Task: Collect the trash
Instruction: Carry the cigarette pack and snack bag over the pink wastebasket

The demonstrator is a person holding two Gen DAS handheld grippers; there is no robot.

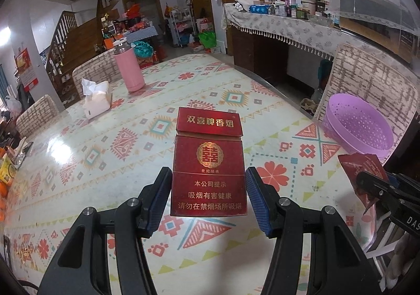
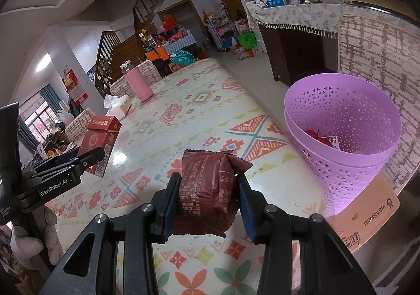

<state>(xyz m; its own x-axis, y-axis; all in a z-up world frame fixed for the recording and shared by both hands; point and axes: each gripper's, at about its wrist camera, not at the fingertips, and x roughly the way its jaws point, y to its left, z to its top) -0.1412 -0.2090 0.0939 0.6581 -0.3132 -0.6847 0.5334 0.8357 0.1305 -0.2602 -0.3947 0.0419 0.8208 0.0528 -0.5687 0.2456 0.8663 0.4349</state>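
A red cigarette pack (image 1: 208,163) with gold print stands between the blue pads of my left gripper (image 1: 208,191), which is shut on its sides above the patterned table. Its lid is slightly ajar. The same cigarette pack (image 2: 98,146) shows at the left of the right wrist view, held by the left gripper (image 2: 78,161). My right gripper (image 2: 208,199) is shut on a dark red snack wrapper (image 2: 207,190), crumpled between its pads. That wrapper (image 1: 361,171) and the right gripper (image 1: 378,190) appear at the right edge of the left wrist view. A purple perforated bin (image 2: 344,132) stands to the right, with red scraps inside.
A pink flask (image 1: 128,68) and a tissue pack (image 1: 95,99) stand far left on the table (image 1: 131,142). Woven chair backs (image 1: 372,82) line the table's edges. A cardboard box (image 2: 367,219) lies under the bin. A cluttered sideboard (image 1: 283,19) runs along the back wall.
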